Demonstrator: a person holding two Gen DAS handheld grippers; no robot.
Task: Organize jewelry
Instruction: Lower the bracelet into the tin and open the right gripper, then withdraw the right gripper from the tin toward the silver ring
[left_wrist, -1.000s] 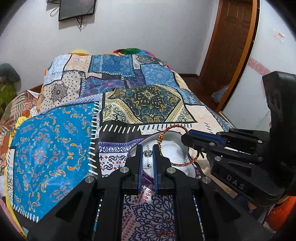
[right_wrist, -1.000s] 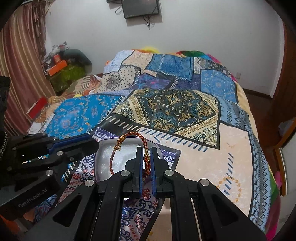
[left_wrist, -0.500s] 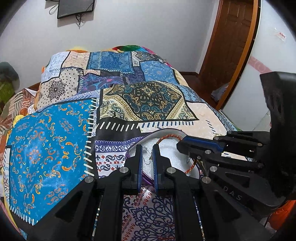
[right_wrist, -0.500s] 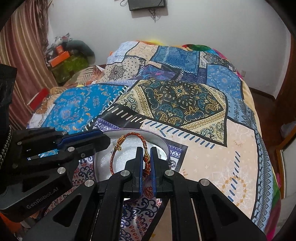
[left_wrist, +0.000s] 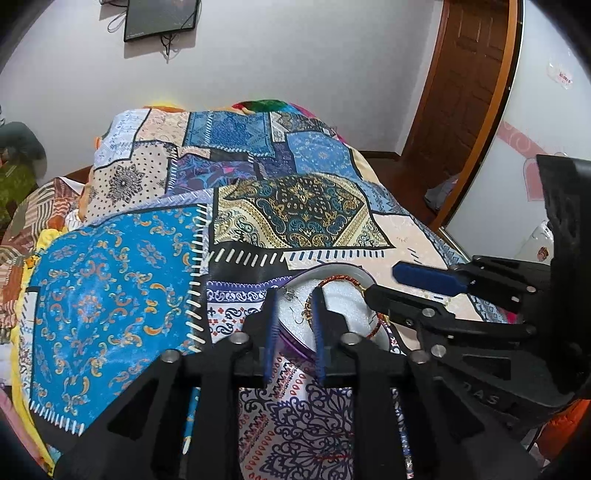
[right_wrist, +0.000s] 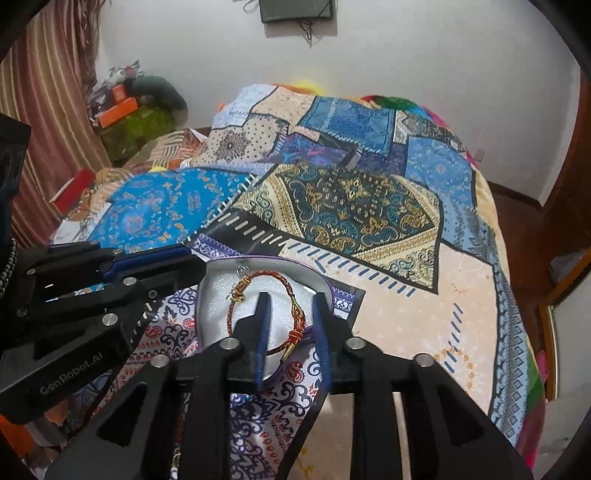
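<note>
A round box (right_wrist: 284, 260) with a purple rim (left_wrist: 295, 349) and white foam lining sits on the patterned bedspread. A red and gold braided bracelet (right_wrist: 258, 276) lies flat on the foam, its arc also showing in the left wrist view (left_wrist: 341, 278). My right gripper (right_wrist: 291, 312) is over it, jaws opening, with the bracelet's clasp end between the fingers and no pad pressing it. My left gripper (left_wrist: 294, 308) hangs over the box's left part, jaws opening too. A small hook earring (left_wrist: 295, 316) rests on the foam between its fingers. Each gripper shows in the other's view (left_wrist: 384, 288) (right_wrist: 192, 262).
A patchwork quilt (left_wrist: 122, 280) covers the bed, which drops off at the right edge (right_wrist: 517, 332). Two pencils (left_wrist: 190, 417) lie on the cloth near me. Curtain and clutter (right_wrist: 122, 107) stand at the left, a wooden door (left_wrist: 465, 92) at the right.
Both grippers' jaws have parted. The bracelet, held upright in my right gripper before, now lies in the box. The earring has left my left gripper's pads and rests on the foam.
</note>
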